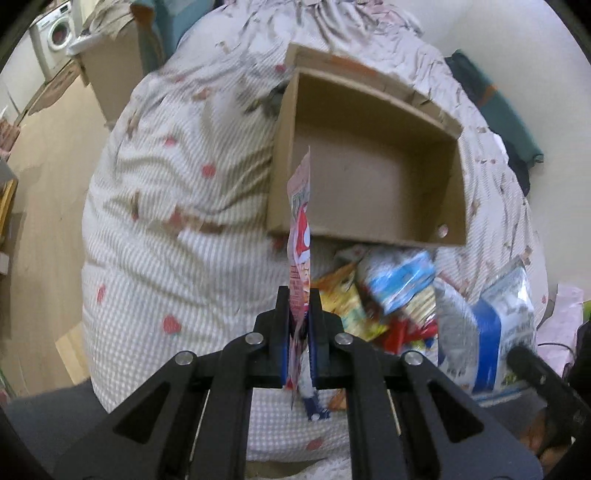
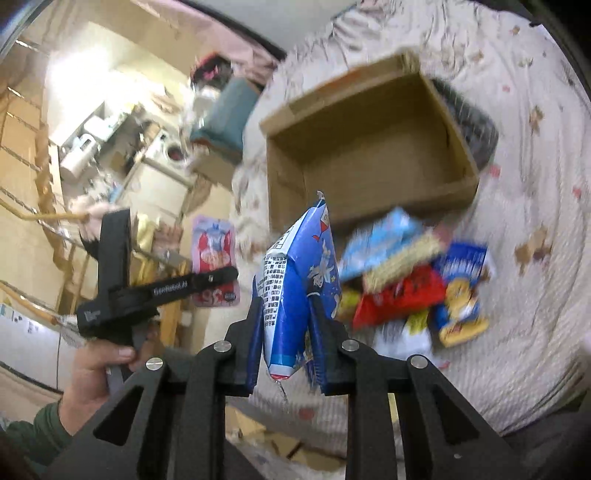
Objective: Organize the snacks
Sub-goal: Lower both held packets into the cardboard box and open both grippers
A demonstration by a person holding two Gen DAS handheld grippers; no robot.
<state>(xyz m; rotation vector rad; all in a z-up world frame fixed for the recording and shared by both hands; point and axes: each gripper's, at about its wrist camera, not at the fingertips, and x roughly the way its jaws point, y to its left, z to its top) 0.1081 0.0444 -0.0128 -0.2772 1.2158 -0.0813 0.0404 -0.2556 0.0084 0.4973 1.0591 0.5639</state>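
Note:
My left gripper [image 1: 300, 295] is shut on a thin pink and red snack packet [image 1: 300, 236], seen edge-on and held above the bed. The right wrist view shows the same packet [image 2: 216, 254] flat, with a hand [image 2: 99, 365] holding that gripper. My right gripper [image 2: 290, 306] is shut on a blue snack bag [image 2: 295, 288], lifted off the bed; that bag [image 1: 495, 332] also shows at the lower right of the left wrist view. An open cardboard box [image 1: 284, 147] [image 2: 288, 177] lies on the quilt with nothing in it. A pile of several snack packs [image 1: 391, 295] [image 2: 406, 280] lies in front of the box.
The box and snacks rest on a white quilt [image 1: 177, 229] with a strawberry print. A teal garment [image 1: 509, 122] lies at the bed's right edge. Wooden floor [image 1: 48, 177], another cardboard box [image 1: 110, 74] and a washing machine [image 1: 55, 33] lie left of the bed.

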